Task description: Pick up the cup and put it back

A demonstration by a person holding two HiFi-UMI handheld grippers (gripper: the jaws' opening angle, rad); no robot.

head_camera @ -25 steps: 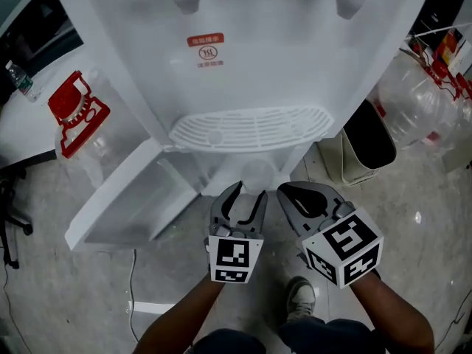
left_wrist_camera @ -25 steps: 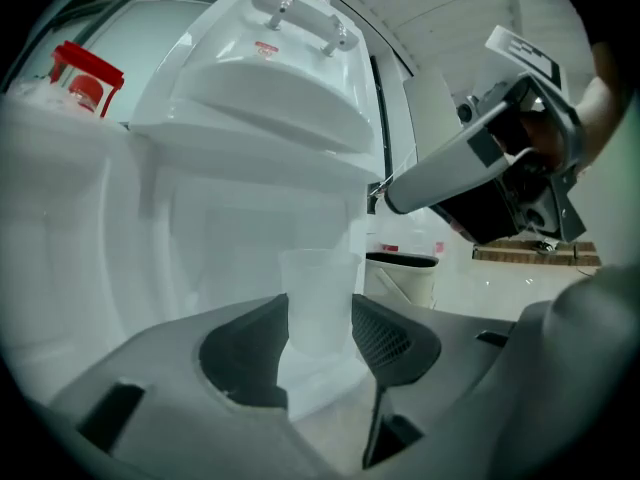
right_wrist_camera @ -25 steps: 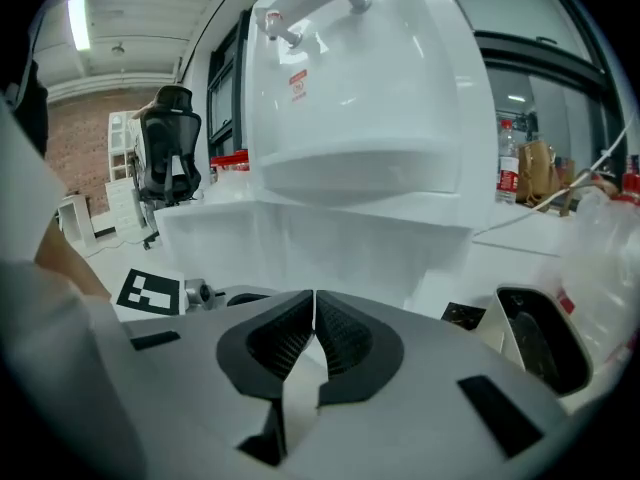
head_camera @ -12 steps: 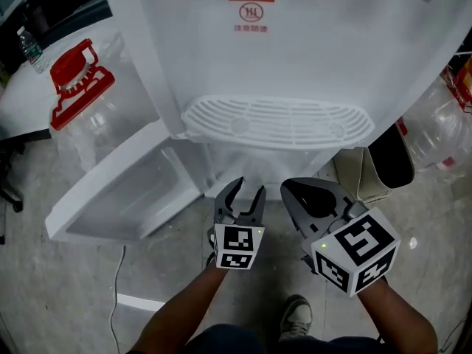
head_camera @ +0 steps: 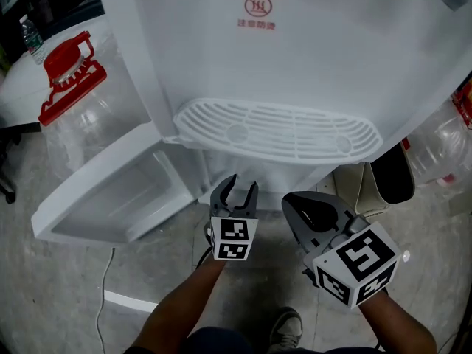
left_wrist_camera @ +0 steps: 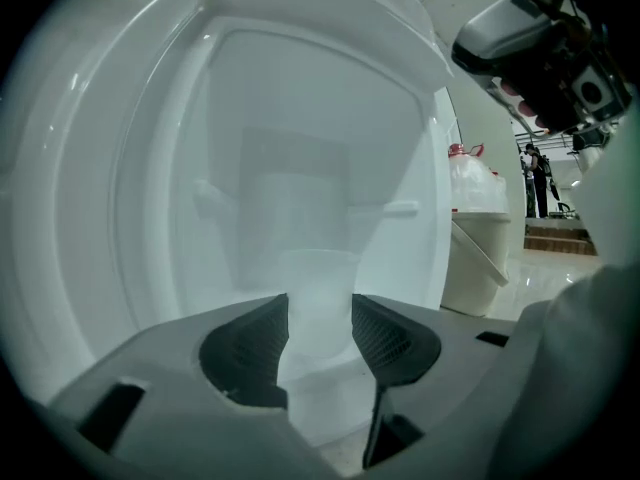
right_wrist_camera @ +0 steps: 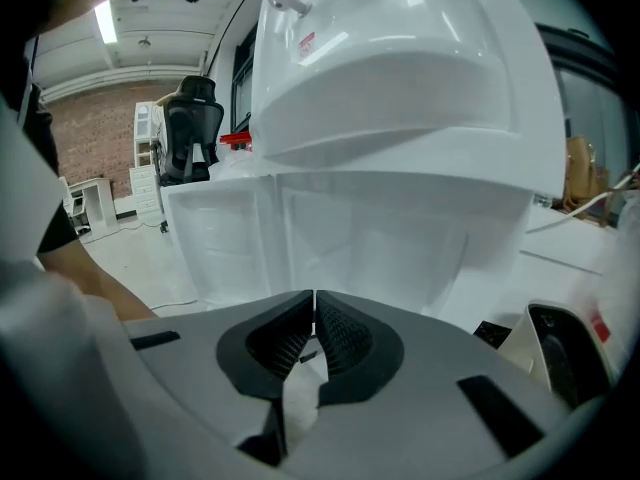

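A pale translucent cup [left_wrist_camera: 318, 290] stands inside the lower cabinet of a white water dispenser [head_camera: 295, 50]. In the left gripper view it shows through the gap between my jaws, just ahead of the tips. My left gripper [head_camera: 234, 192] is open and points into the cabinet opening below the drip tray [head_camera: 276, 131]; I see no pad pressing on the cup. The head view hides the cup under the tray. My right gripper [head_camera: 313, 211] hangs beside the left one, shut with nothing in it, and its pads [right_wrist_camera: 330, 330] meet.
The cabinet door [head_camera: 103, 198] stands swung open to the left. A clear water jug with a red cap [head_camera: 66, 72] sits left of the dispenser. A bin [head_camera: 387, 179] and an empty jug [head_camera: 442, 146] stand at the right, on the grey floor.
Both grippers have come closer to the dispenser's lower cabinet, and the left tips now reach its opening. Neither gripper's jaws have changed.
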